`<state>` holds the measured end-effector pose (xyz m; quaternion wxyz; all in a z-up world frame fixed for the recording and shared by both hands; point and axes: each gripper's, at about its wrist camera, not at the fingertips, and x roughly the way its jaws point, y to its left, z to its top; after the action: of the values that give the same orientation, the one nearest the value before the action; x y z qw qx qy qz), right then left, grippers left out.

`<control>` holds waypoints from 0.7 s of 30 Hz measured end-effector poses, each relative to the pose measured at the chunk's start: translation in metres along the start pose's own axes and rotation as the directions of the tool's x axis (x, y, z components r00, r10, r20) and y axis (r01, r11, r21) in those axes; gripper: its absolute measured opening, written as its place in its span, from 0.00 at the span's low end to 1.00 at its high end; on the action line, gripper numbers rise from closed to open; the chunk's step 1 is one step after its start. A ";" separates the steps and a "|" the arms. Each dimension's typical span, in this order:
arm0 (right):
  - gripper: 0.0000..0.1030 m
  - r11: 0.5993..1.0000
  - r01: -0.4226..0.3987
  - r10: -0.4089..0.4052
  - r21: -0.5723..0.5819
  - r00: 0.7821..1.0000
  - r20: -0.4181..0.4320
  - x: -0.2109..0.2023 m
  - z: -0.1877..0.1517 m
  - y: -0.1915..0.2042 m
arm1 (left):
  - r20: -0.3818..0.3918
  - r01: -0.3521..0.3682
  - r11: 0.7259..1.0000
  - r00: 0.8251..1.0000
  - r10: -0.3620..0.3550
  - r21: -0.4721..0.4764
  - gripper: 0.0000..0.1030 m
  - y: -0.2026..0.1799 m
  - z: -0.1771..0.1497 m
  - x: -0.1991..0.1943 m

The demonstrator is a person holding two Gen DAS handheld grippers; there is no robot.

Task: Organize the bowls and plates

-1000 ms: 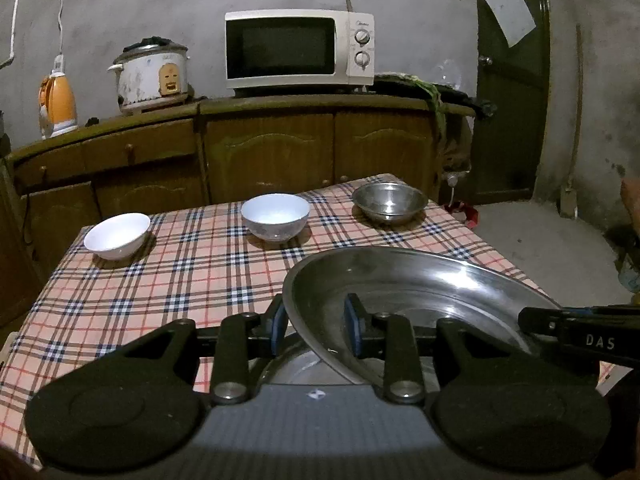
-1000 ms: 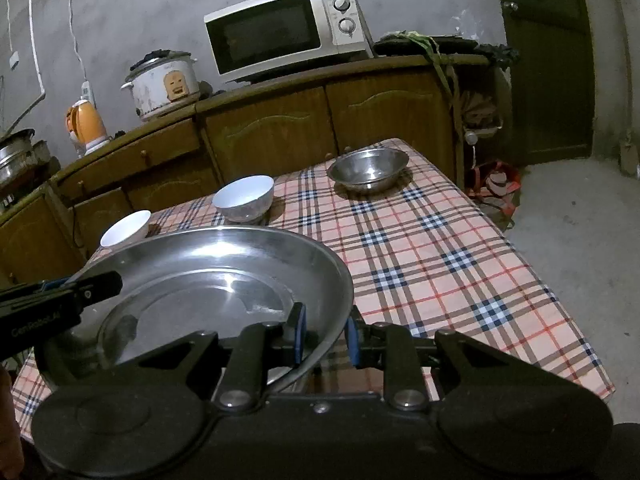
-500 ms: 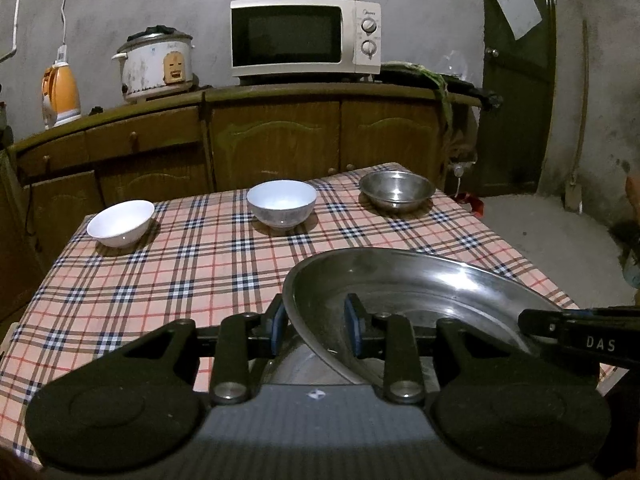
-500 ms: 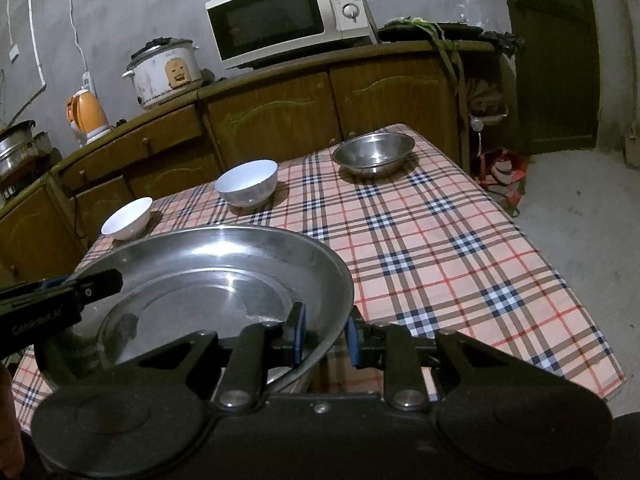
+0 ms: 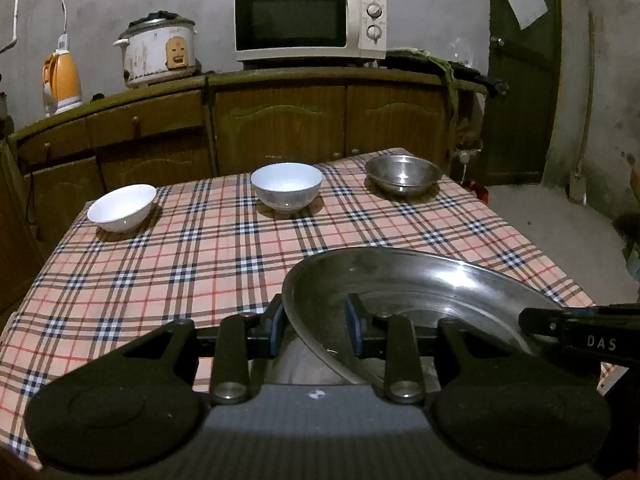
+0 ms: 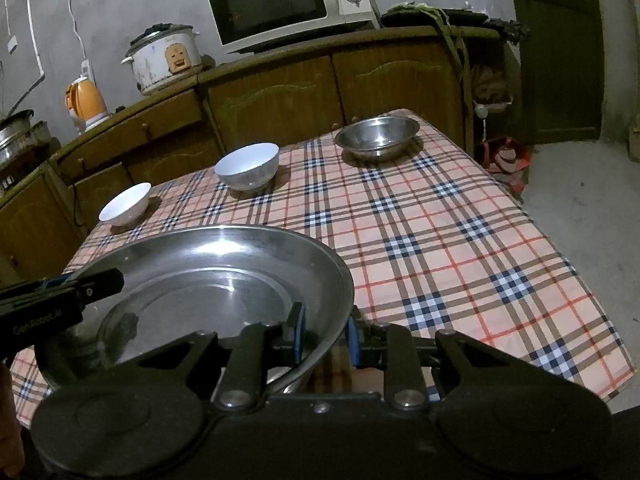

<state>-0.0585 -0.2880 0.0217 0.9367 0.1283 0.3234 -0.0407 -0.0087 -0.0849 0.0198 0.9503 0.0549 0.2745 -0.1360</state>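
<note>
A large steel plate (image 5: 416,292) (image 6: 208,280) hangs over the near part of the checked table (image 5: 208,256), held from both sides. My left gripper (image 5: 316,330) is shut on its left rim. My right gripper (image 6: 324,334) is shut on its right rim. Each gripper shows in the other's view as a black bar at the plate's far edge. Along the table's far side stand a small white bowl (image 5: 121,207) (image 6: 125,209), a larger white bowl (image 5: 286,186) (image 6: 247,165) and a steel bowl (image 5: 403,172) (image 6: 377,137).
Wooden cabinets (image 5: 280,120) run behind the table, carrying a microwave (image 5: 310,20), a rice cooker (image 5: 158,54) and an orange kettle (image 5: 60,80). A dark door (image 5: 520,72) and bare floor (image 6: 580,200) lie to the right.
Both views have risen and tilted a little, so the table and bowls sit lower in the frame. The plate stays gripped the same way in both grippers.
</note>
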 end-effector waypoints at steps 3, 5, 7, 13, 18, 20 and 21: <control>0.27 1.000 0.000 0.000 0.000 1.000 -0.007 0.003 -0.001 0.000 | -0.008 -0.001 1.000 1.000 0.001 0.001 0.30 0.001 -0.001 0.002; 0.27 1.000 0.000 0.000 0.000 1.000 -0.011 0.004 -0.002 0.000 | -0.013 -0.002 1.000 1.000 0.002 0.001 0.30 0.002 -0.002 0.003; 0.27 1.000 0.001 -0.001 0.000 1.000 -0.016 0.006 -0.003 0.000 | -0.018 -0.003 1.000 1.000 0.003 0.002 0.30 0.002 -0.002 0.005; 0.27 1.000 0.001 -0.001 0.000 1.000 -0.031 0.012 -0.004 0.000 | -0.035 -0.005 1.000 0.999 0.005 0.002 0.30 0.003 -0.005 0.009; 0.27 1.000 0.001 -0.001 -0.001 0.999 -0.042 0.017 -0.006 0.000 | -0.046 -0.007 1.000 0.999 0.007 0.003 0.30 0.005 -0.008 0.012; 0.27 1.000 0.000 0.000 -0.001 0.999 -0.047 0.018 -0.007 0.000 | -0.050 -0.008 1.000 0.999 0.008 0.003 0.30 0.005 -0.009 0.013; 0.27 1.000 0.000 0.000 -0.002 0.999 -0.048 0.019 -0.007 0.000 | -0.053 -0.008 1.000 0.999 0.008 0.003 0.30 0.005 -0.010 0.014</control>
<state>-0.0483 -0.2862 0.0047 0.9287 0.1285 0.3458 -0.0374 -0.0008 -0.0815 0.0044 0.9432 0.0611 0.2991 -0.1312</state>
